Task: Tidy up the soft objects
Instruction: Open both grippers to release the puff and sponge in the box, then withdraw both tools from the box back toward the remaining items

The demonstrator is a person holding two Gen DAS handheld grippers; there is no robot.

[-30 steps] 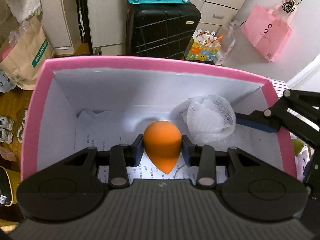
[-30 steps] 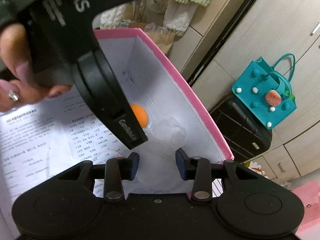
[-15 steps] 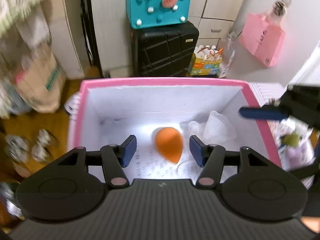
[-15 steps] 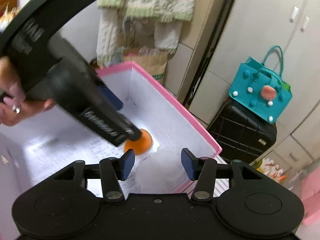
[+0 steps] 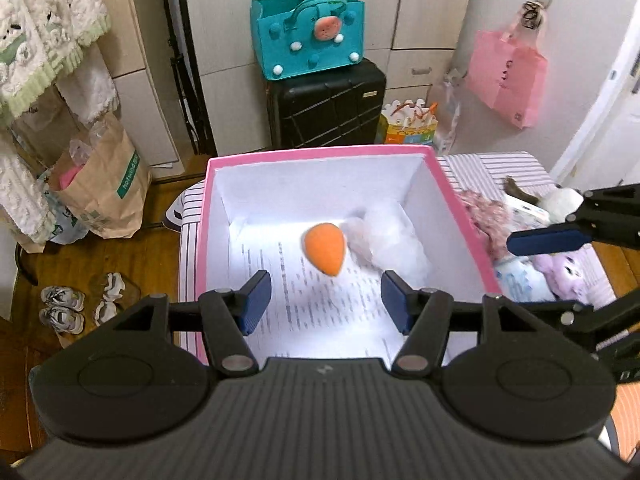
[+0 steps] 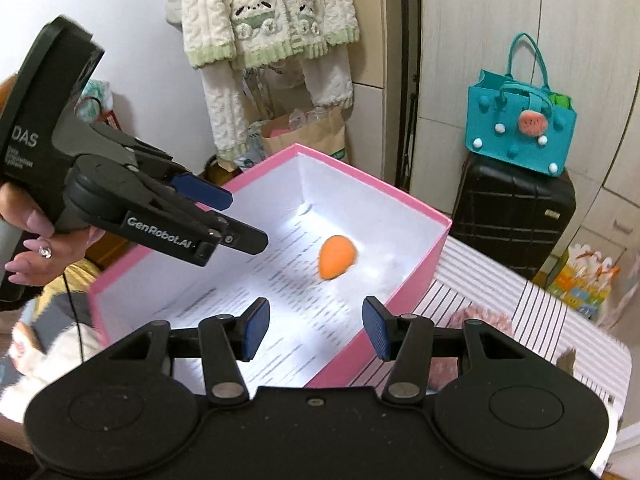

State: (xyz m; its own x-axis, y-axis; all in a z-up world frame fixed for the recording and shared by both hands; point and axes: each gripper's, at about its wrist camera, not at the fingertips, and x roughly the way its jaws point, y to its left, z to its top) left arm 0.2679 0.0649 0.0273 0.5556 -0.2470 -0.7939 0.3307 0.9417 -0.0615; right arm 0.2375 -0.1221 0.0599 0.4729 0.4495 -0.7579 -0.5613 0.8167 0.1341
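Note:
An orange teardrop sponge (image 5: pixel 325 249) lies inside the pink box (image 5: pixel 312 152), on printed paper, beside a white mesh puff (image 5: pixel 386 240). It also shows in the right wrist view (image 6: pixel 337 257), inside the same box (image 6: pixel 438 248). My left gripper (image 5: pixel 325 303) is open and empty, raised above the box's near side. My right gripper (image 6: pixel 316 328) is open and empty, above the box's near right edge. Its blue fingers (image 5: pixel 548 240) show at the right of the left wrist view. A pink fuzzy item (image 5: pixel 482 212) and a purple plush toy (image 5: pixel 560 266) lie to the right of the box.
The box stands on a striped cloth (image 6: pixel 520 300). Behind it are a black suitcase (image 5: pixel 326 104) with a teal felt bag (image 5: pixel 308 36) on top, a brown paper bag (image 5: pixel 104 184), a pink bag (image 5: pixel 506 76) on the wall, and shoes (image 5: pixel 64 308) on the wooden floor.
My left gripper let go of the orange sponge, opened wide and drew back up out of the box. The sponge now lies loose in the box. My right gripper also rose and pulled back.

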